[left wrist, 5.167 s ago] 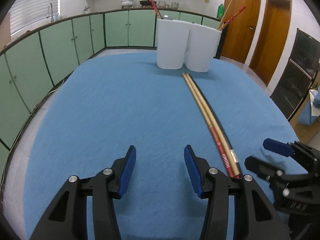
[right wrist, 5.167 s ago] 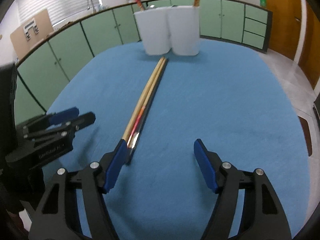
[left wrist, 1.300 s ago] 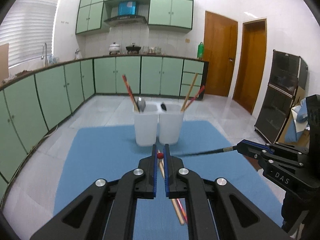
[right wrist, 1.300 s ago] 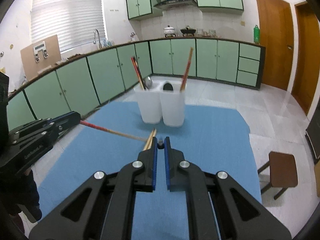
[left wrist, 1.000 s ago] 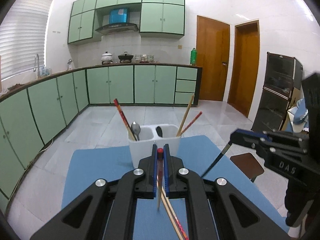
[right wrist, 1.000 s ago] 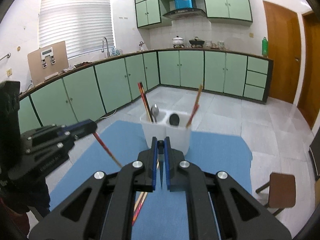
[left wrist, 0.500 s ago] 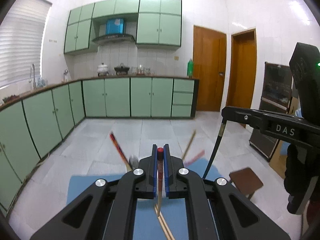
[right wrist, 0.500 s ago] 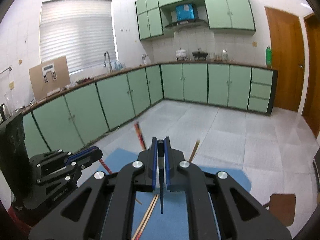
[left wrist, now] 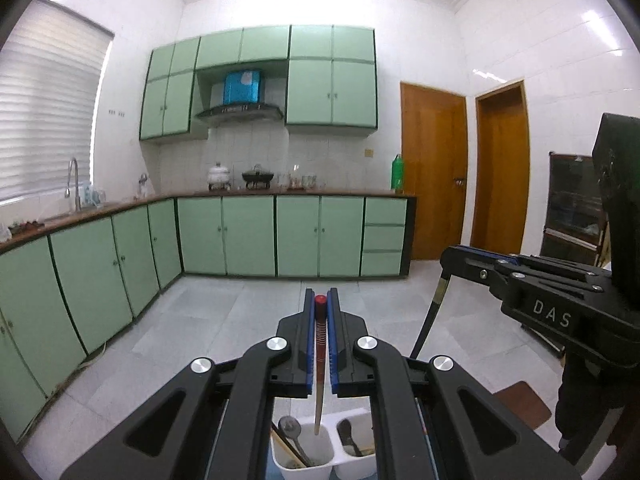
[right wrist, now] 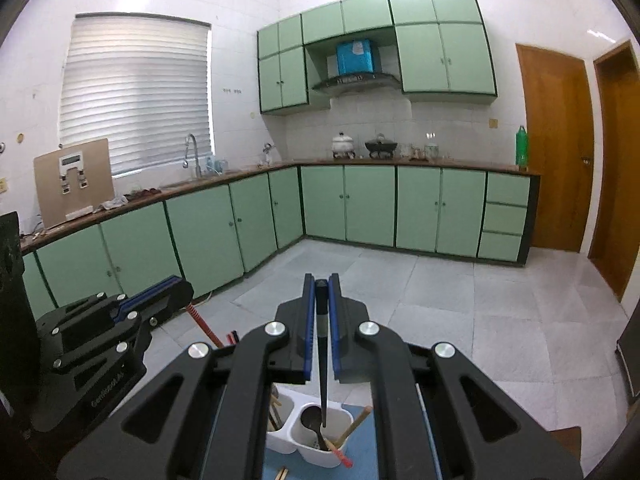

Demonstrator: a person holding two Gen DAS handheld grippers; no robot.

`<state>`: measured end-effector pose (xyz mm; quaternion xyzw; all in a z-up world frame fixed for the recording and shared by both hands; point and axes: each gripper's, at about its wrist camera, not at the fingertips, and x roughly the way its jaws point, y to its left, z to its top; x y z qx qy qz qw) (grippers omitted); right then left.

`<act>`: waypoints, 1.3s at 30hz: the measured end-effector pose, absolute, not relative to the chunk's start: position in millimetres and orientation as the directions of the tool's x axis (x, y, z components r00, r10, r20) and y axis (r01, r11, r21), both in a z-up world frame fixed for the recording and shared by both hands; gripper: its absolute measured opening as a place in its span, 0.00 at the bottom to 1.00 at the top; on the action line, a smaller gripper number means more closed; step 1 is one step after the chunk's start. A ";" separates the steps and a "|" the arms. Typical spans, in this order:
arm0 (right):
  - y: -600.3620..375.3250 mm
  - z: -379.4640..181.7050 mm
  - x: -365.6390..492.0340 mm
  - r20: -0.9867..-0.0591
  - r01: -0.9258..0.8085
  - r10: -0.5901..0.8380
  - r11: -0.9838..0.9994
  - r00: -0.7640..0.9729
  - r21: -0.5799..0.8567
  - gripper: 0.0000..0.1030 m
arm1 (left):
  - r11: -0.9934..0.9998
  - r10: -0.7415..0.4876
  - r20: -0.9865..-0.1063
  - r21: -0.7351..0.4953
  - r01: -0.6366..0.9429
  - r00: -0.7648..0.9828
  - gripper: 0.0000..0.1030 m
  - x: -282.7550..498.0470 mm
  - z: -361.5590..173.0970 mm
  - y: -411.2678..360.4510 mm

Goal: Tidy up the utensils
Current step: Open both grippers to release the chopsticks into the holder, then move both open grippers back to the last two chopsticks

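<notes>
The left gripper [left wrist: 319, 308] is clamped on a red-topped chopstick [left wrist: 319, 364] that hangs tip-down over the left cup [left wrist: 301, 454] of the twin white utensil holder. The right gripper [right wrist: 319, 286] pinches a dark chopstick [right wrist: 322, 376] above the right cup [right wrist: 320, 440].

Each stick is held only near its top, so it could swing — the tip may catch a rim, or strike the spoon [left wrist: 289, 426] and chopsticks already crowding the cup, and tip the holder. Letting go too high risks a bounce-out.

Little of the blue-covered desk [right wrist: 276, 458] shows and its edges are hidden by the grippers, so room beside the holder cannot be told; overhead is open.
</notes>
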<state>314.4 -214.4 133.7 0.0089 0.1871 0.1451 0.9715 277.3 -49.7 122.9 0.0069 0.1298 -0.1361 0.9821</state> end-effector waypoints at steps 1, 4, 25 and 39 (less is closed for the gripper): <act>-213.8 126.2 318.5 -0.375 -0.276 0.284 0.958 0.882 0.077 0.06 | 0.963 -0.266 -0.282 -0.032 0.268 0.922 0.05 284.6 112.5 -49.9; -208.4 101.2 331.8 -0.425 -0.270 0.275 0.960 0.862 0.074 0.06 | 0.963 -0.265 -0.328 -0.044 0.266 0.907 0.05 294.9 88.9 -48.8; -226.1 93.5 224.5 -0.329 -0.220 0.213 0.975 0.920 0.015 0.40 | 0.968 -0.250 -0.300 -0.041 0.249 0.921 0.30 227.0 82.4 -17.4; -223.2 -44.5 134.0 -0.522 -0.167 0.203 0.979 0.829 0.116 0.63 | 0.981 -0.192 -0.514 -0.065 0.185 0.836 0.38 147.9 -46.2 -9.7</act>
